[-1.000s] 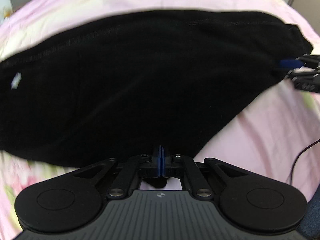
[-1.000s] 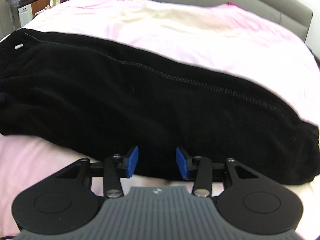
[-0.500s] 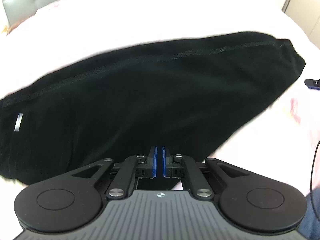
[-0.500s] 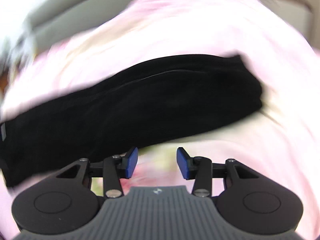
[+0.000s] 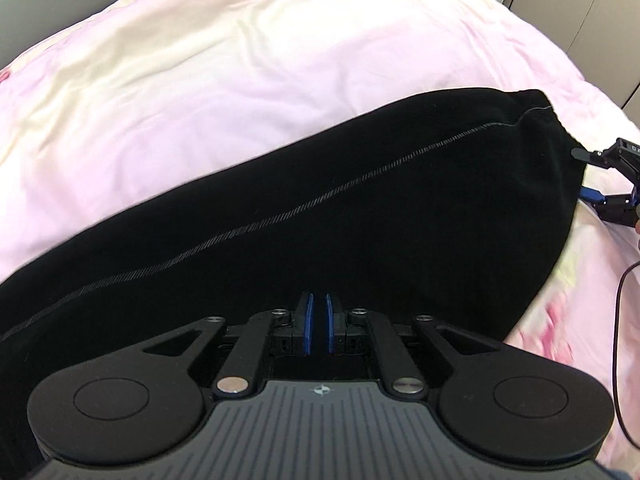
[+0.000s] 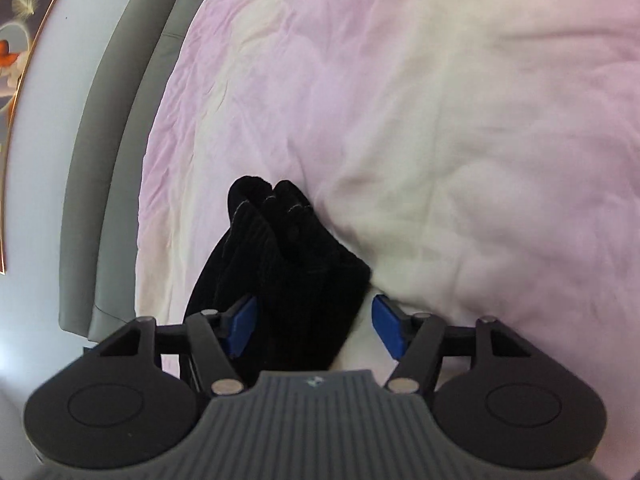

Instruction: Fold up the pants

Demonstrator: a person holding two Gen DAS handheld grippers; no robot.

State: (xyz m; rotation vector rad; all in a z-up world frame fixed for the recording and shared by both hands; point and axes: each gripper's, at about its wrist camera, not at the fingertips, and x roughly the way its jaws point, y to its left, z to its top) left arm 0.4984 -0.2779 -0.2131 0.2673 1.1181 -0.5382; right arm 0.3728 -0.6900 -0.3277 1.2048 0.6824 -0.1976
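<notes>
Black pants [image 5: 360, 220] with a stitched side seam lie stretched out on the pink bed cover [image 5: 240, 60]. My left gripper [image 5: 317, 300] hovers over the near edge of the pants, its blue pads almost together with nothing between them. At the pants' right end my right gripper [image 5: 600, 176] reaches in from the side. In the right wrist view the bunched end of the pants [image 6: 288, 248] sits between the jaws of the right gripper [image 6: 314, 308], which are opening. The right pad stands clear of the cloth.
The pink and cream bed cover [image 6: 440, 120] spreads all round the pants. A grey padded headboard [image 6: 116, 120] and a framed picture [image 6: 16, 60] stand to the left in the right wrist view. A thin black cable [image 5: 618, 300] hangs at the right; cupboard doors [image 5: 580, 8] behind.
The left gripper has slid along the pants toward the cuff end; the white label has left its view. The right gripper has rolled, reached the pants' end and widened around it.
</notes>
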